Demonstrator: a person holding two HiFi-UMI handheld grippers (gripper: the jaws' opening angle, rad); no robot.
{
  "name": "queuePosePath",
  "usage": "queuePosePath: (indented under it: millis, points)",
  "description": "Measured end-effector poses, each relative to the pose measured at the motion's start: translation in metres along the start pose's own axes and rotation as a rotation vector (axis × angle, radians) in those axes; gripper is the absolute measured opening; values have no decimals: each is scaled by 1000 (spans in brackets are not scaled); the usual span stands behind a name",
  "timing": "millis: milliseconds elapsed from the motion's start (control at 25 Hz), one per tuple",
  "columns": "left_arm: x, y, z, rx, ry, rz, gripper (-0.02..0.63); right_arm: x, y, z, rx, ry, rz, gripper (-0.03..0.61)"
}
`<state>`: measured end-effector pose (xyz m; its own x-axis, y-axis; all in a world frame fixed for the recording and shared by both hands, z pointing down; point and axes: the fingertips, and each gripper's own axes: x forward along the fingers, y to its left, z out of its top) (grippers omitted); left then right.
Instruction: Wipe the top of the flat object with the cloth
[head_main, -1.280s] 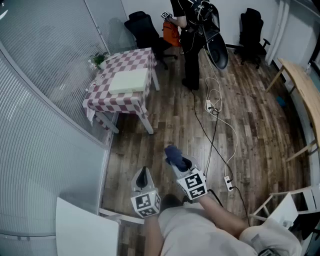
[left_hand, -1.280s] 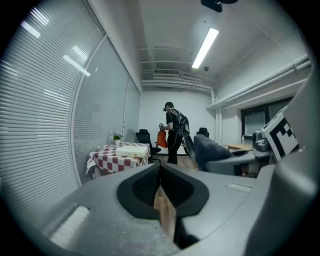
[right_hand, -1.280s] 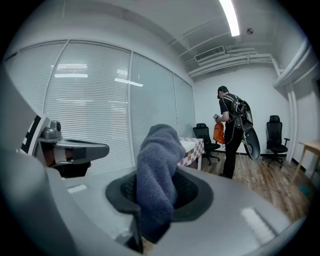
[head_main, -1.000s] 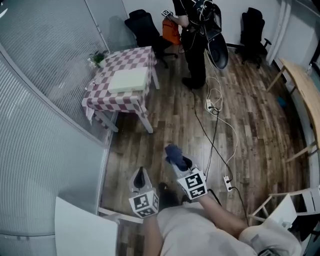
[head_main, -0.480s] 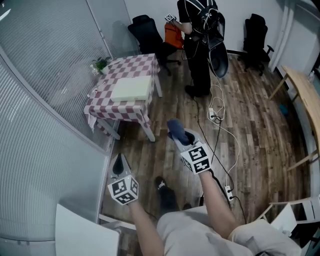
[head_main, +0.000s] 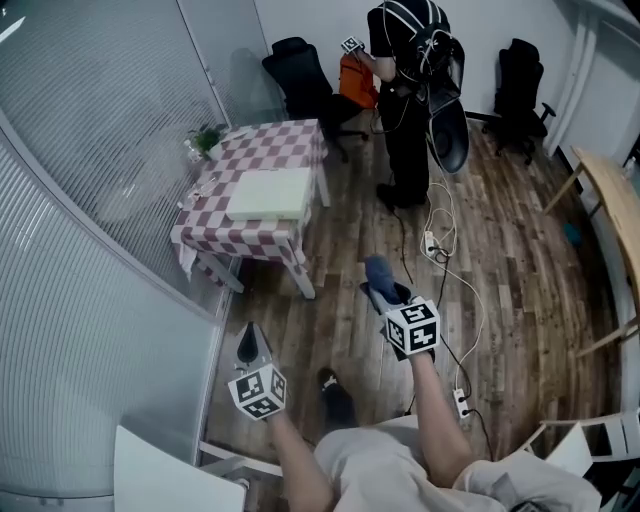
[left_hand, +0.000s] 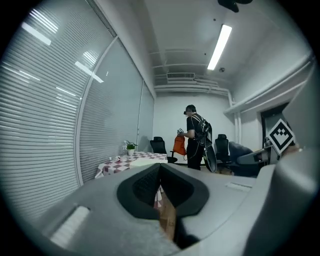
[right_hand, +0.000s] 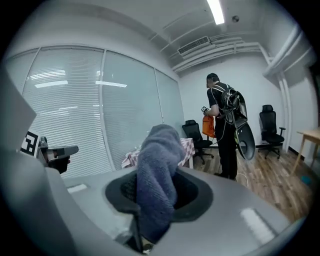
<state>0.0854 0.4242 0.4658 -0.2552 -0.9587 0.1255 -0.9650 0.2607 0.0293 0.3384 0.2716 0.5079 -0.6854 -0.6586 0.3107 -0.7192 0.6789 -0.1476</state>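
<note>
My right gripper pinched a bunched blue-grey towelling cloth; my left gripper was pressed together. The pale cream flat slab lay well apart.

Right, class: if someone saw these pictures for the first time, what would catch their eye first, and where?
First, the dark blue towelling cloth bunched in the right gripper, held over the wooden floor mid-picture. Then the small table with a red-and-white checked cover by the glass wall, upper left, bearing a pale flat square slab. At the back, a person in black stands facing away.
</note>
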Motion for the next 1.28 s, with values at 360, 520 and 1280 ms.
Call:
queuePosePath:
  millis: [360, 520, 1280]
  points:
    - [85, 17, 44, -13, -24, 7, 8, 64, 0, 80, -18, -103, -22, 114]
    - [115, 26, 56, -9, -13, -23, 8, 94, 8, 99, -29, -115, -7, 114]
    - [269, 74, 62, -53, -33, -232, 8, 244, 22, 122, -4, -95, -50, 114]
